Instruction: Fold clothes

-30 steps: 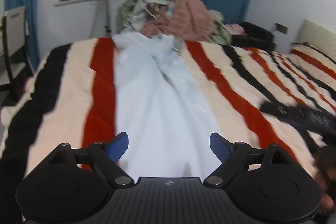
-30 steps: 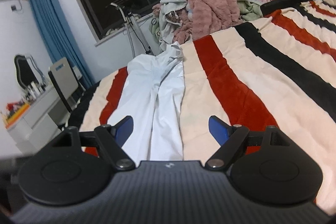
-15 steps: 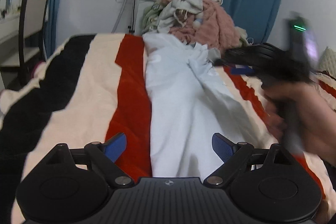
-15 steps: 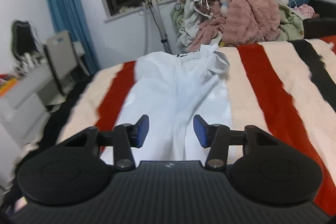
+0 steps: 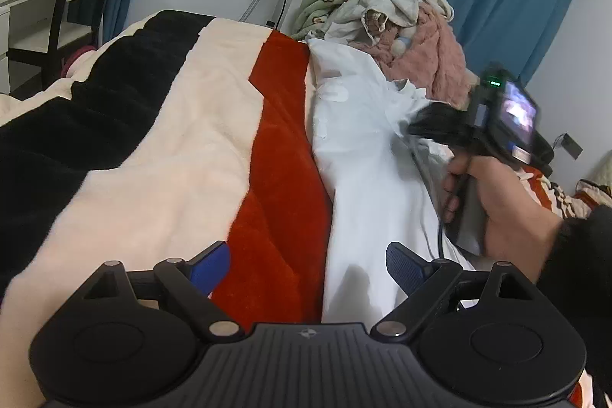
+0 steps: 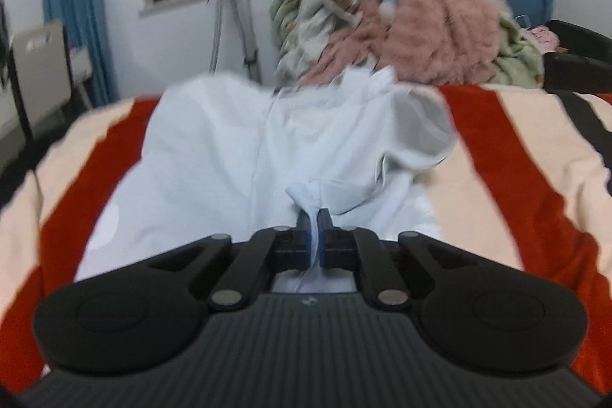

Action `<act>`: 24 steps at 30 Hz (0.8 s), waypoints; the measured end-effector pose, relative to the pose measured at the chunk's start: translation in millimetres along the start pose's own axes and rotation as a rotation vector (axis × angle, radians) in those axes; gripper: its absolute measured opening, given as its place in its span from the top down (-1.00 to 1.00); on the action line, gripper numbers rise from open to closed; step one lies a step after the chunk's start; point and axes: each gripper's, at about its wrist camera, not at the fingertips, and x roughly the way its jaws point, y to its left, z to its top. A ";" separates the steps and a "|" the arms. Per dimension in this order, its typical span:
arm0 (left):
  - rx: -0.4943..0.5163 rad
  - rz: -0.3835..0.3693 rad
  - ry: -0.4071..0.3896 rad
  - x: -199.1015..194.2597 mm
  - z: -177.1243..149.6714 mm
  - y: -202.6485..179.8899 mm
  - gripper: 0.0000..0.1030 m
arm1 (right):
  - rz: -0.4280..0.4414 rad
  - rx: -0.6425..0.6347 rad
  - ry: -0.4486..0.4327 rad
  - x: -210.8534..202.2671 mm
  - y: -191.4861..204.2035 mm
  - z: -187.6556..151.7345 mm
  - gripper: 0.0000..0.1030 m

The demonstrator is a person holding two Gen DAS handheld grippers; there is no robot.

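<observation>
- Trousers (image 6: 214,155): light, limp, likely to sag; hold at waistband and hems.
- Right gripper (image 6: 314,228): jaws just closed, pinching cloth.
- Left gripper (image 5: 306,268): jaws released, empty.

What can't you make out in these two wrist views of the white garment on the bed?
- White garment: its near end, left wrist view, hidden behind the left gripper.
- Right gripper: how much cloth its shut jaws pinch; in the left wrist view its body hides them.
- Clothes pile: single items, right wrist view, blurred.
</observation>
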 end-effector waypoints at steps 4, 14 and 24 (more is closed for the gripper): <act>0.015 -0.007 -0.014 -2.7 -1.2 -3.7 -0.75 | -0.050 0.164 -0.068 -25.4 -40.2 -0.7 0.90; 0.040 -0.046 0.002 -9.5 -5.6 -16.5 -0.75 | 0.027 0.340 0.131 -57.4 -99.1 -21.6 0.20; -0.059 -0.157 0.097 -33.4 -11.9 -13.7 -0.75 | 0.229 0.444 0.226 -225.6 -114.0 -69.1 -0.13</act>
